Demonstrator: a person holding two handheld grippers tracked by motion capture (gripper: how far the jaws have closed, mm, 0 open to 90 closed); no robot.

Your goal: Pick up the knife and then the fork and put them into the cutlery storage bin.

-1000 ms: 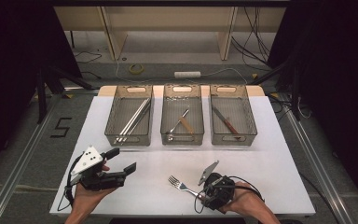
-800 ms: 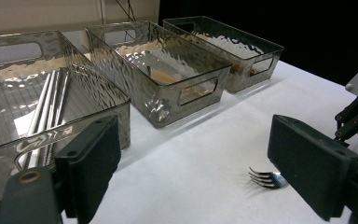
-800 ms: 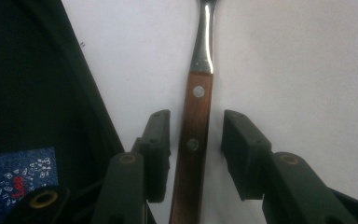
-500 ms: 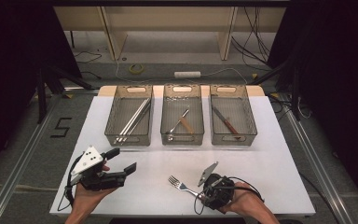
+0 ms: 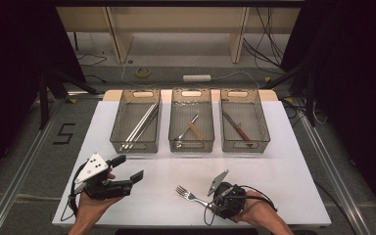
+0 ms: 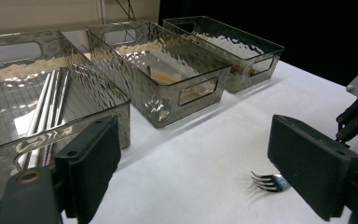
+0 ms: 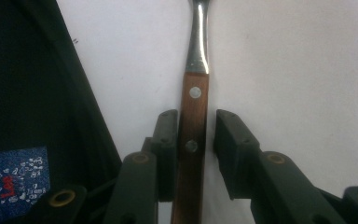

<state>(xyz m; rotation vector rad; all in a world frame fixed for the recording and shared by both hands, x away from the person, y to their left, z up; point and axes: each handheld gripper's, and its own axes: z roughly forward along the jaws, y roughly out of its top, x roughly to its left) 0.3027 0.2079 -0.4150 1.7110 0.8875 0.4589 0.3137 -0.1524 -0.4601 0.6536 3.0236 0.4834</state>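
White sheeting is seen over the table (image 5: 284, 171) in the high view, with dark floor and cabling beyond. Three clear bins are lined up at the far side: the left bin (image 5: 136, 144) holds long metal rods, the middle bin (image 5: 192, 146) a wood-handled utensil, the right bin (image 5: 246, 144) a knife. The fork (image 5: 190, 195) is laid on the table near the front edge, tines toward the left. The right gripper (image 5: 214, 201) is set at its handle end; the left gripper (image 5: 127, 171) is held well apart to the left, above the sheet.

From the left gripper view, that gripper's jaws are seen spread wide with nothing between them (bare table in the gap). The fork tines (image 6: 266, 181) are noted on the table just beside the right-hand jaw, farther off.

In the right gripper view, the fork's wooden handle (image 7: 193, 135) is found between the two jaws, which have just been closing. One pad is touching or nearly touching the handle; a narrow gap is left at the other, so no firm grip is recorded yet.
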